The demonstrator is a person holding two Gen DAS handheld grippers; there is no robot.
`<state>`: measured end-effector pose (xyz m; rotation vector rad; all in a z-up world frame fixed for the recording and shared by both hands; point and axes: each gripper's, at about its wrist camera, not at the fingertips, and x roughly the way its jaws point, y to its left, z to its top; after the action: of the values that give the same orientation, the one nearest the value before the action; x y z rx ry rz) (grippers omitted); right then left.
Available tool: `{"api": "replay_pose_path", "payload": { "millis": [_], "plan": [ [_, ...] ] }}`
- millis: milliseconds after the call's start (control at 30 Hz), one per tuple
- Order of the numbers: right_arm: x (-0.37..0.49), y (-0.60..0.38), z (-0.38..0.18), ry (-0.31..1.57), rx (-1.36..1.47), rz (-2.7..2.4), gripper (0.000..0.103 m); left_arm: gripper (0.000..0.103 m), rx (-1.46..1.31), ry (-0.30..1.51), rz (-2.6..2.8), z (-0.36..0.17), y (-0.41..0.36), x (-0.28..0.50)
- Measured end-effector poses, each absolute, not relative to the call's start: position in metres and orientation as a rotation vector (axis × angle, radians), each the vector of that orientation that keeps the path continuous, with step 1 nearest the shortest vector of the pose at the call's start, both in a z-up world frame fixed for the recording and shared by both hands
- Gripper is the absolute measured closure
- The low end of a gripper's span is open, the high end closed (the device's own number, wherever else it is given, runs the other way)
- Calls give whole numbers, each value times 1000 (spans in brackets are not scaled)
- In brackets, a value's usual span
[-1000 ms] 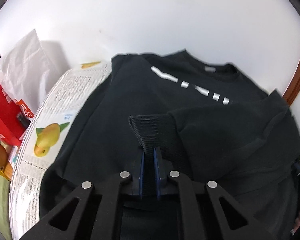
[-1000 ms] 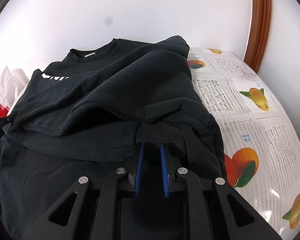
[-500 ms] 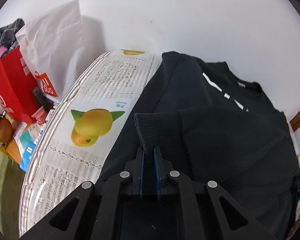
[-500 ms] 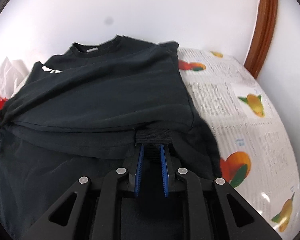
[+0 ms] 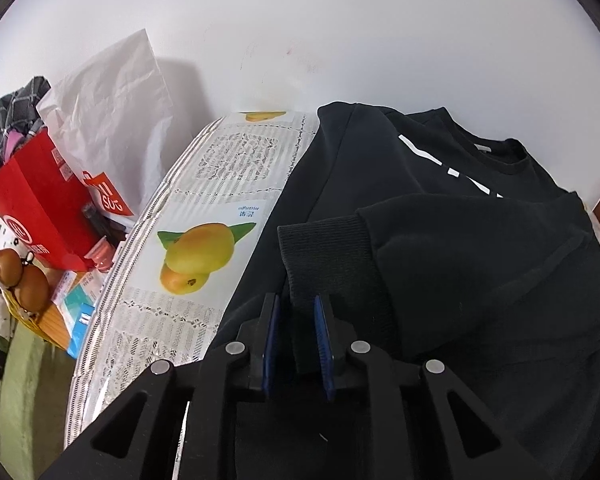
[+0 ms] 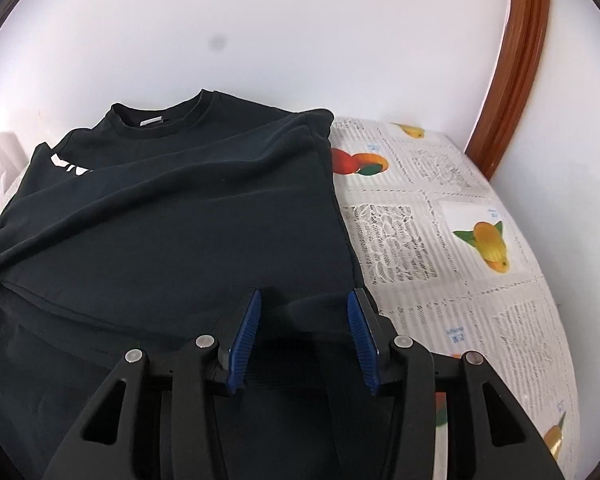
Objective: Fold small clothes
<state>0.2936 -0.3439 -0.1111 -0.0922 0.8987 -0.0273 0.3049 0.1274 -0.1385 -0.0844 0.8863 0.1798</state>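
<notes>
A black sweatshirt (image 5: 460,260) with white chest lettering lies flat on a fruit-print tablecloth (image 5: 204,208), collar toward the wall. Both sleeves are folded in over its body. In the left wrist view the ribbed cuff (image 5: 324,248) of one sleeve runs down between the blue pads of my left gripper (image 5: 295,300). Those jaws are opening, and a gap shows beside the cuff. In the right wrist view the sweatshirt (image 6: 180,220) fills the left side. My right gripper (image 6: 304,294) is opening wide over the other cuff (image 6: 300,356), and its pads stand clear of the cloth.
A red paper bag (image 5: 40,208) and a white paper bag (image 5: 112,112) stand off the table's left edge with small clutter below. A curved wooden frame (image 6: 516,60) rises at the right. Bare tablecloth (image 6: 440,240) lies right of the sweatshirt. A white wall is behind.
Both grippers went from shut on the sleeve cuffs to parted, the right one widely. The left gripper carried its cuff leftward first. The sleeves now rest flat on the sweatshirt.
</notes>
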Motion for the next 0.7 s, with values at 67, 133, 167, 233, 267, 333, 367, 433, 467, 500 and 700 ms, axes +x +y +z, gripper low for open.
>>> {"api": "replay_pose_path", "payload": {
  "millis": [67,133,167,233,267,333,367,433,467,500,700],
  "plan": [
    [285,-343,-108,902,-107,-39,59,86,-82,883,175,-137,125,301],
    [275,-343,-104,897,-125,-55,59,86,-85,877,166,-133,123,295],
    [267,-343,-100,889,-136,-69,59,86,-88,875,157,-130,122,291],
    [254,-348,-93,877,-131,-70,59,86,-83,864,143,-124,120,282],
    [247,-352,-89,872,-121,-67,59,86,-73,859,146,-121,119,277],
    [233,-358,-81,862,-103,-70,59,84,-60,849,146,-116,119,267],
    [226,-362,-78,855,-97,-85,59,78,-67,856,137,-113,119,261],
    [214,-370,-74,849,-77,-103,58,68,-97,865,91,-109,121,249],
    [206,-376,-73,862,-50,-97,58,61,-106,863,79,-108,123,242],
    [201,-381,-73,879,-27,-90,58,54,-109,862,80,-107,124,234],
    [163,-408,-89,952,98,-48,55,47,-123,893,90,-122,140,188]
  ]
}}
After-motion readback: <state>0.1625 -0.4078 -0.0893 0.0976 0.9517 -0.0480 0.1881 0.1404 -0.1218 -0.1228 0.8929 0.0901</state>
